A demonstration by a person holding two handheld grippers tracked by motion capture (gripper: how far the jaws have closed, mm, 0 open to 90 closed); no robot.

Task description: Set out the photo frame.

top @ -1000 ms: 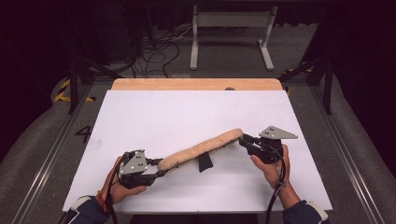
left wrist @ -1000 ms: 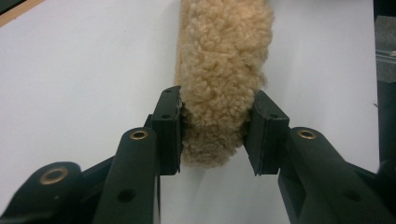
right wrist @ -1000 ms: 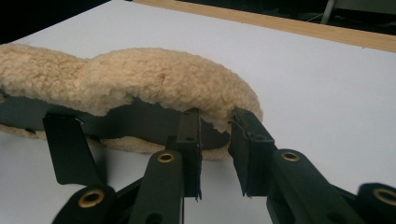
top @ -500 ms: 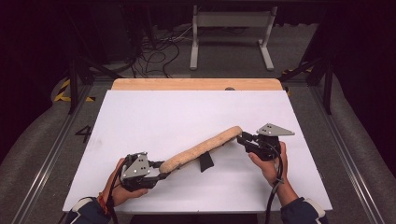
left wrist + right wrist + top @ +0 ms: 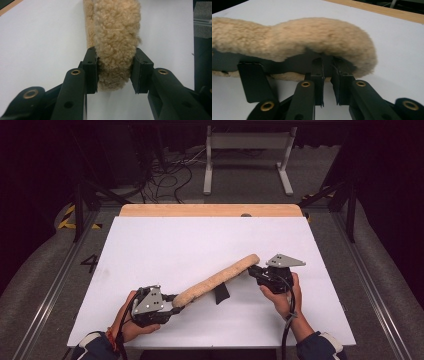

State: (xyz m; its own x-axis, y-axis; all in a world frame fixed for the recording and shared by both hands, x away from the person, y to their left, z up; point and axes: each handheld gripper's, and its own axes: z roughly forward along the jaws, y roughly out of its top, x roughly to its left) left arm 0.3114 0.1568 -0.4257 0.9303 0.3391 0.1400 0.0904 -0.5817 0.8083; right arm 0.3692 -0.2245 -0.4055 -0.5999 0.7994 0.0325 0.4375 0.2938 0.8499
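A long tan fleece pad [image 5: 215, 280] with a black underside is held slantwise just above the white table [image 5: 200, 240], from near left to farther right. My left gripper [image 5: 176, 306] is shut on its near end, and the pads squeeze the fleece [image 5: 115, 37] from both sides in the left gripper view [image 5: 116, 70]. My right gripper [image 5: 252, 270] holds the far end. Its jaws have just been closing and stand narrow [image 5: 328, 72], with the black edge under the fleece [image 5: 299, 37] between them. A black flap [image 5: 220, 292] hangs from the pad's middle [image 5: 252, 80].
A wooden strip [image 5: 210, 210] runs along the table's far edge. Beyond it, a metal stand [image 5: 247, 155] and loose cables [image 5: 170, 175] sit on the floor. Rails run along both sides of the table.
My right gripper has edged slightly to the left with the pad's far end. The left hand and the pad's near end have stayed put.
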